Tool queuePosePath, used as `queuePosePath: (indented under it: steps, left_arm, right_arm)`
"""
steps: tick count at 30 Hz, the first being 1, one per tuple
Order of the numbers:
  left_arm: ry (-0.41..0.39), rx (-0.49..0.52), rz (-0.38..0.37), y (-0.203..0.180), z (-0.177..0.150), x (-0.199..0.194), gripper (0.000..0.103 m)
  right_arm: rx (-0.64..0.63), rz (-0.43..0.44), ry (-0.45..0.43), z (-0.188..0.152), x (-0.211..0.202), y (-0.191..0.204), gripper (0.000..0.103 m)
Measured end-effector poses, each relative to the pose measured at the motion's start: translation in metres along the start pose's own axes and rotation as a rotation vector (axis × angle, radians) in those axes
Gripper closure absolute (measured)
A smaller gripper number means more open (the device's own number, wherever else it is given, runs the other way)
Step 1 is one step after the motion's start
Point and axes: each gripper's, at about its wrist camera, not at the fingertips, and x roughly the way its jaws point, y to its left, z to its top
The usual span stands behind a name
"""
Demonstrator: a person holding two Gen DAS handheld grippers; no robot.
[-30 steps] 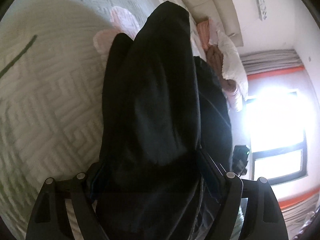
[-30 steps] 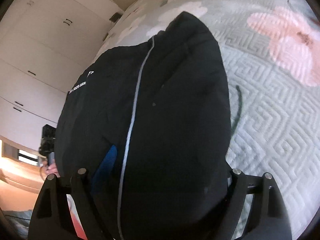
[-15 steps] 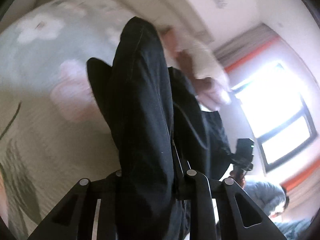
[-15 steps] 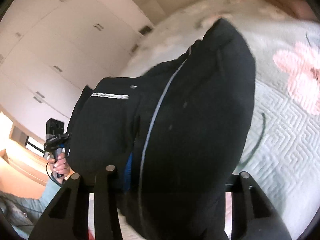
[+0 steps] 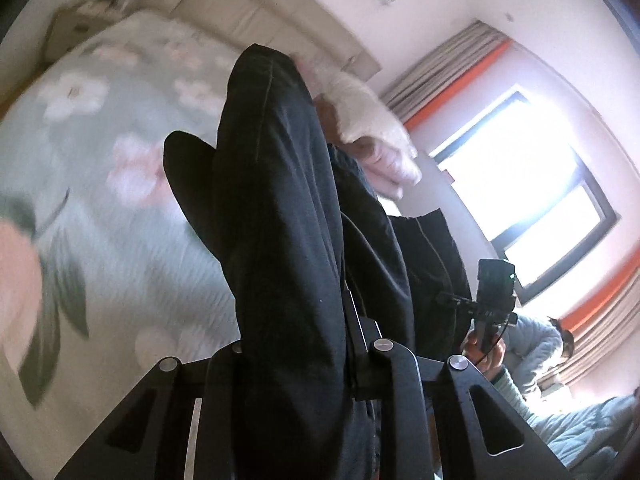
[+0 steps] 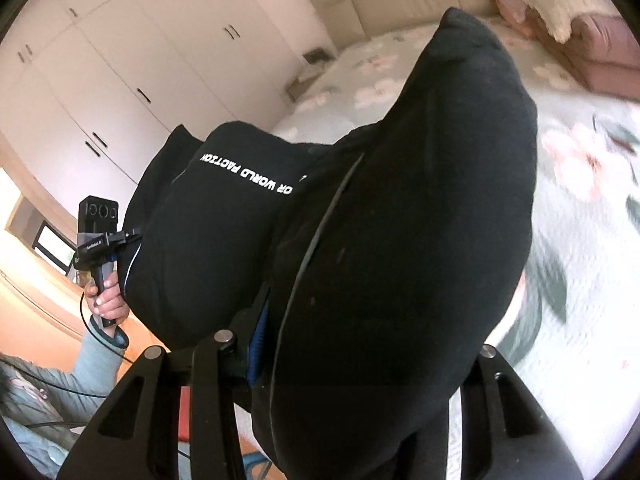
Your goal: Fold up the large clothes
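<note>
A large black garment [image 5: 280, 200] with a pale zip line and white lettering [image 6: 248, 172] hangs lifted above the bed. My left gripper [image 5: 298, 336] is shut on a narrow bunched fold of it; cloth drapes over both fingers and hides the pads. My right gripper [image 6: 368, 340] is shut on a thick bundle of the same black garment [image 6: 420, 200], which fills the gap between its fingers. The cloth spans between the two grippers. A hand [image 5: 484, 348] holds the right gripper's handle, and a hand [image 6: 108, 300] holds the left gripper's handle.
Below lies the bed with a pale green floral bedspread [image 5: 100, 240] [image 6: 580, 280]. Pillows and folded blankets [image 5: 372, 128] [image 6: 560, 12] are piled by the padded headboard [image 5: 260, 12]. White wardrobe doors [image 6: 120, 60] stand on one side, a bright window [image 5: 520, 184] on the other. A light blue sleeve [image 6: 96, 364] shows.
Both grippers went from wide open around the garment to shut on it. Both have risen and lifted the garment off the bedspread, and the views now tilt up to show the room.
</note>
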Motion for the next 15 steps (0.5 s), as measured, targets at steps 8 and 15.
queuePosePath:
  steps: [8,15]
  left_arm:
    - [0.059,-0.511,-0.040,0.188,-0.082,0.043,0.044]
    - [-0.023,-0.454,0.149,0.176,-0.066,-0.026,0.047]
  right_arm:
    - [0.342,-0.115,0.117,-0.060,0.069,-0.104,0.031]
    - [0.461,-0.157,0.067,-0.079,0.026,-0.119,0.025]
